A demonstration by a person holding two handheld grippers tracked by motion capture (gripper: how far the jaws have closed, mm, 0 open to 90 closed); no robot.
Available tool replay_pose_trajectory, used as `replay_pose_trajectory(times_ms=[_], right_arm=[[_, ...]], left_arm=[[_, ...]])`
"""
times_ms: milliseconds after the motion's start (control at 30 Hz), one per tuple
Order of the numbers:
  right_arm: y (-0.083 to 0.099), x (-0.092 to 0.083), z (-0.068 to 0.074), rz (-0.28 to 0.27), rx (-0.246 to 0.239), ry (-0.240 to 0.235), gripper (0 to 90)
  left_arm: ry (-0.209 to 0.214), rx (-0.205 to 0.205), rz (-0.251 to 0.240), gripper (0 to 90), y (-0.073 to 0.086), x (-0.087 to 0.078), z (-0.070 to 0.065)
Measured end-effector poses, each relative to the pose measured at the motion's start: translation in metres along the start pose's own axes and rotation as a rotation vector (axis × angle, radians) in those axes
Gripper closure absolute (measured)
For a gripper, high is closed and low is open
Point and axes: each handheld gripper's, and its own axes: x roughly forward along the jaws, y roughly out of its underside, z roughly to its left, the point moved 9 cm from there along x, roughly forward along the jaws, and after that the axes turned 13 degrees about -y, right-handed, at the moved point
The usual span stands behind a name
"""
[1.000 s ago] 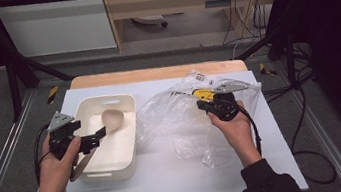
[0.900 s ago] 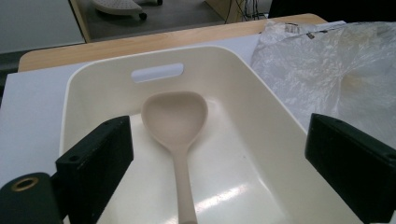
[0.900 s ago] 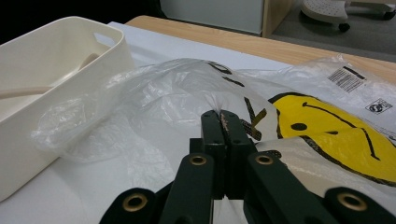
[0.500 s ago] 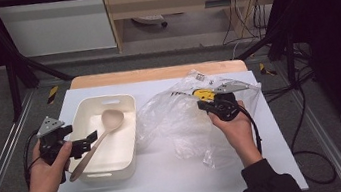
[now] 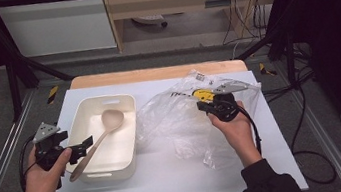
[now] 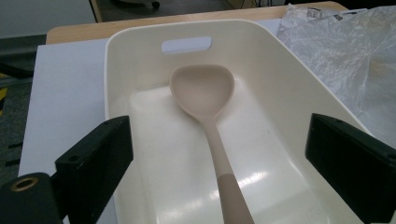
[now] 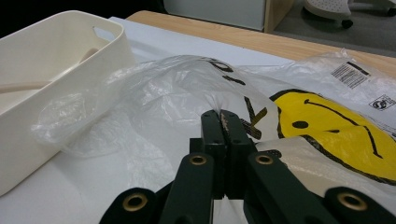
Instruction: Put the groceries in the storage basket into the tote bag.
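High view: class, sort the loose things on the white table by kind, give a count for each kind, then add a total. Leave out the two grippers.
Cream plastic bin: 1
Beige spoon, lying in the bin with its handle over the near rim: 1
Clear plastic bag with a yellow smiley print: 1
Total: 3

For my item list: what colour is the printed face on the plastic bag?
Yellow with black lines, a smiley face on the clear plastic bag; the right gripper view shows it best.
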Motion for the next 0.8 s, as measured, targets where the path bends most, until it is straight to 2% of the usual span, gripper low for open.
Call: replay_pose_trajectory(times_ms=[600, 800], right_arm=[[0.001, 0.001, 0.0, 0.005, -0.003, -0.001, 90.0], [0.002, 0.002, -0.001, 0.009, -0.003, -0.001, 90.0]], left_arm=[[-0.013, -0.007, 0.044, 7.9, 0.014, 0.007, 0.009], [-0.001, -0.002, 0.042, 8.2, 0.013, 0.005, 0.001]])
